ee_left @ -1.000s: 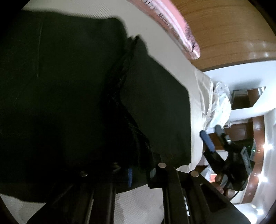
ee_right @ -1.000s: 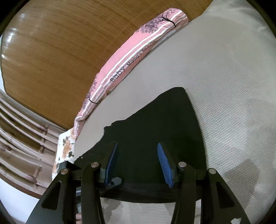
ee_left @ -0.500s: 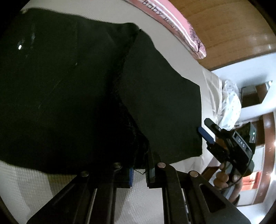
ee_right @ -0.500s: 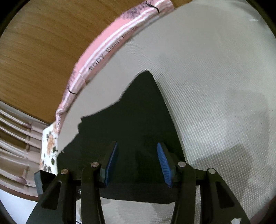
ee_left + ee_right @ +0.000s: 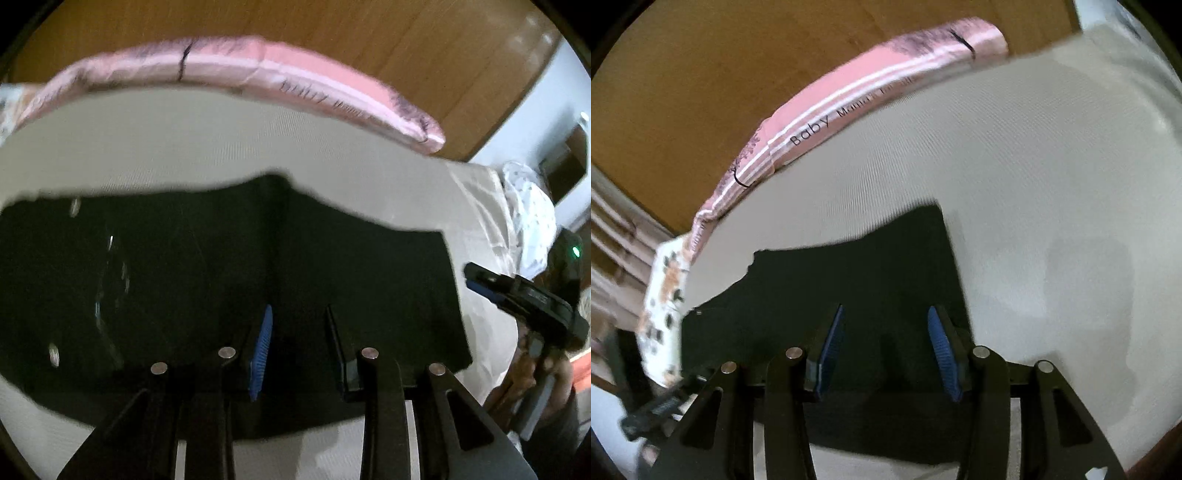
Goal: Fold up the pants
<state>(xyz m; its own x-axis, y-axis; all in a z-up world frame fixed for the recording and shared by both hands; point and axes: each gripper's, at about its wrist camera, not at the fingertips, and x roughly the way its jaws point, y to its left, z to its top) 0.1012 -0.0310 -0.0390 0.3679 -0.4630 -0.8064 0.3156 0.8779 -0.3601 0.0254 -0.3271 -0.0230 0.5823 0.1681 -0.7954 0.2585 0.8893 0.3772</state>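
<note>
Black pants (image 5: 184, 280) lie folded flat on the white bed sheet (image 5: 184, 147). My left gripper (image 5: 297, 321) is open and empty just above the near part of the pants. In the right wrist view the same pants (image 5: 879, 266) lie under my right gripper (image 5: 886, 328), which is open and empty over their right end. The right gripper also shows in the left wrist view (image 5: 524, 299), held off the right edge of the pants.
A pink printed cushion (image 5: 258, 70) runs along the far bed edge against a wooden headboard (image 5: 332, 29). It also shows in the right wrist view (image 5: 849, 107). A floral cloth (image 5: 661, 295) hangs at the left. A white patterned bundle (image 5: 532, 214) lies at the right.
My left gripper has let go of the pants fabric and opened. The pants now lie flat. Both views have pulled back and tilted up toward the headboard.
</note>
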